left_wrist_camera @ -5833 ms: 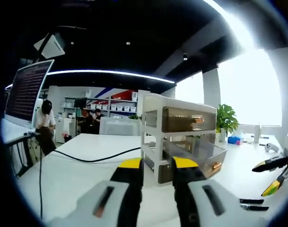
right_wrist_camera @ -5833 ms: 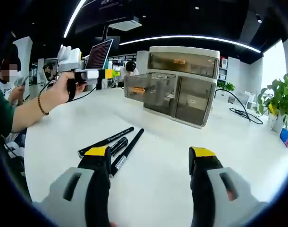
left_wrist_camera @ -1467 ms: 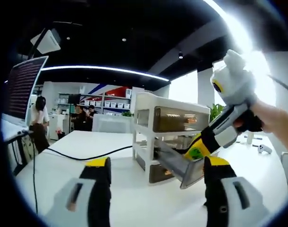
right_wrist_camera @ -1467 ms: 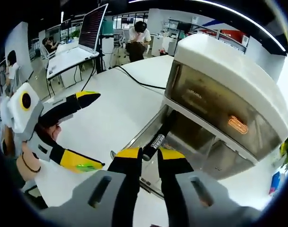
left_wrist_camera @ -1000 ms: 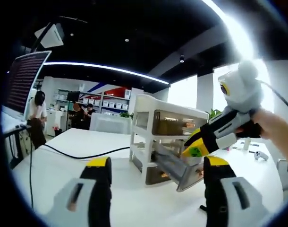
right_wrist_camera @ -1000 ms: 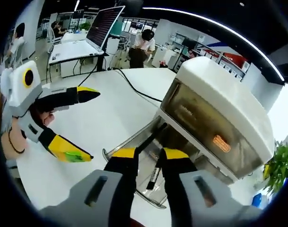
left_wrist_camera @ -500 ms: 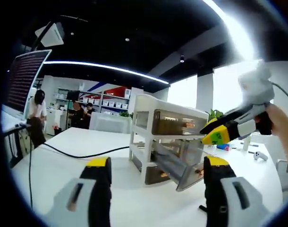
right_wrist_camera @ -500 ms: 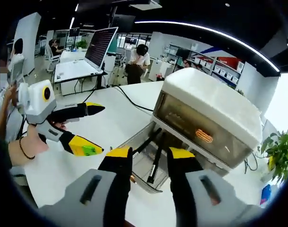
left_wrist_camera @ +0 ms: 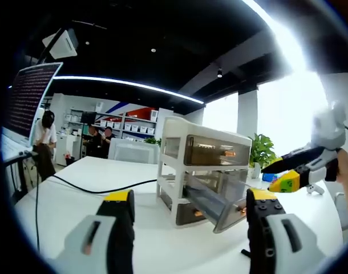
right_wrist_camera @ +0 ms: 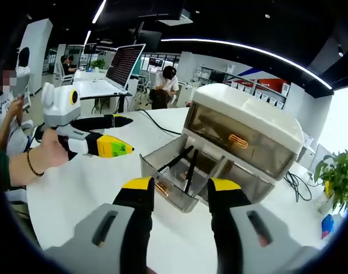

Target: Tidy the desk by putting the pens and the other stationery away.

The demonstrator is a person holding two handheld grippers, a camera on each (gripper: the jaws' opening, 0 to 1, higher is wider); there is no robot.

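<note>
A white drawer unit [right_wrist_camera: 248, 128] with smoky drawers stands on the white desk [right_wrist_camera: 83, 188]. Its middle drawer [right_wrist_camera: 173, 184] is pulled out, and two black pens [right_wrist_camera: 188, 164] lean inside it. My right gripper [right_wrist_camera: 181, 184] hovers just in front of that drawer, open, with nothing between its fingers. A hand holds my left gripper [right_wrist_camera: 114, 136] to the left of the drawer, its jaws apart. In the left gripper view my left gripper [left_wrist_camera: 189, 197] is open and faces the drawer unit [left_wrist_camera: 202, 162] and its open drawer [left_wrist_camera: 217, 201]. The right gripper [left_wrist_camera: 302, 165] shows at the right.
An open laptop [right_wrist_camera: 124, 64] sits on a desk at the back left, with people [right_wrist_camera: 164, 80] behind it. A black cable [left_wrist_camera: 100, 190] runs across the desk to the drawer unit. A potted plant [right_wrist_camera: 340, 171] stands at the far right. Bare desk lies left of the drawers.
My right gripper has let go of the black pen, which now leans in the open drawer. It has opened and drawn back from the drawer. The left gripper has stayed open.
</note>
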